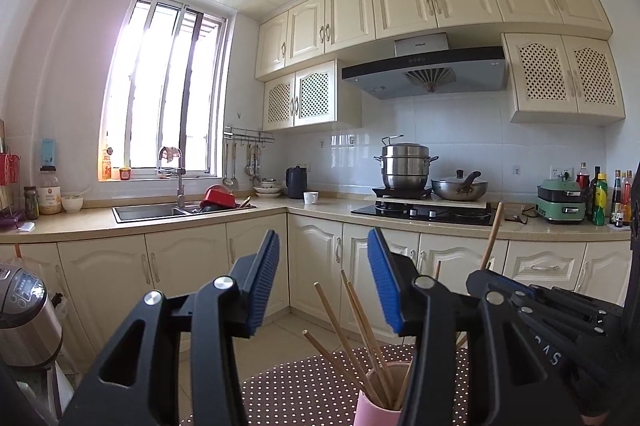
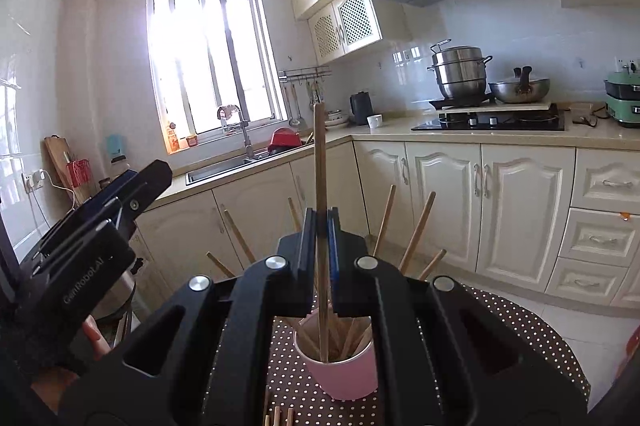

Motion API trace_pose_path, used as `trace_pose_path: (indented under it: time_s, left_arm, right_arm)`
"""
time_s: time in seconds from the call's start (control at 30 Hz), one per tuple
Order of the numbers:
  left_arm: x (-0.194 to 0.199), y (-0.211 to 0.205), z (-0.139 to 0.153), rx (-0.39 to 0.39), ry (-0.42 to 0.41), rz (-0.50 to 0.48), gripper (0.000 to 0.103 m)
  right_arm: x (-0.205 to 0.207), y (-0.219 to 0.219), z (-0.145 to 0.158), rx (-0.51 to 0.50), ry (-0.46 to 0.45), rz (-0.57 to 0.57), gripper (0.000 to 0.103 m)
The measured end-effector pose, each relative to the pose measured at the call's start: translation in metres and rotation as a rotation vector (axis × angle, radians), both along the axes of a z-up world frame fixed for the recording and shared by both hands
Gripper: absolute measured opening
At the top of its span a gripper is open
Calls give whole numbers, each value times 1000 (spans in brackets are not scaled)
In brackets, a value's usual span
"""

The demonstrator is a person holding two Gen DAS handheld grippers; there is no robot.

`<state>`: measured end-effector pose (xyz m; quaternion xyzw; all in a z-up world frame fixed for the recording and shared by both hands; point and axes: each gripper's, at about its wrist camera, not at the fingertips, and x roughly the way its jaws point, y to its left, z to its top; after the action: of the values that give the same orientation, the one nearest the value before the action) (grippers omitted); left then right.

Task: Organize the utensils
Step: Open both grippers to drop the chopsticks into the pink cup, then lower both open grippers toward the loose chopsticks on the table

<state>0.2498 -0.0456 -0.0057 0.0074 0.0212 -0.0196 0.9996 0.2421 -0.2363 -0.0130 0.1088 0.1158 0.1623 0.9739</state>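
A pink cup (image 2: 346, 372) stands on a brown polka-dot table (image 2: 532, 326) and holds several wooden chopsticks (image 2: 416, 230). My right gripper (image 2: 321, 226) is shut on one upright chopstick (image 2: 319, 161) whose lower end is inside the cup. In the left wrist view the cup (image 1: 380, 404) and its chopsticks (image 1: 352, 310) sit low between my fingers. My left gripper (image 1: 324, 278) is open and empty above the cup. The right gripper (image 1: 520, 290) shows at the right with its chopstick (image 1: 493, 234). The left gripper (image 2: 132, 185) shows at the left in the right wrist view.
More chopstick ends (image 2: 276, 416) lie on the table near the front edge. A rice cooker (image 1: 24, 314) stands at the left of the table. Kitchen counter with sink (image 1: 152, 211) and stove (image 1: 424, 211) lies beyond.
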Motion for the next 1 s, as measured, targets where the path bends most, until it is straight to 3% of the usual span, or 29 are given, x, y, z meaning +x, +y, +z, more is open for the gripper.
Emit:
trace_pose_path:
  time_s: [0.3, 0.37, 0.43, 0.47, 0.8, 1.0]
  left_arm:
    - [-5, 2, 1, 9, 13, 3, 46]
    - [-7, 4, 2, 12, 16, 7, 46]
    - [-10, 6, 3, 15, 21, 10, 46]
    - [-11, 7, 3, 16, 21, 13, 46]
    - [-34, 16, 15, 13, 7, 26, 46]
    - [-54, 21, 18, 12, 9, 20, 54]
  right_arm:
    - [0, -1, 4, 25, 25, 3, 9]
    - [-1, -2, 4, 34, 28, 1, 20]
    - [-2, -3, 4, 44, 27, -3, 44]
    - [-2, -3, 4, 48, 26, -3, 45]
    - [-27, -2, 21, 51, -9, 2, 45]
    - [-50, -2, 28, 37, -39, -6, 48]
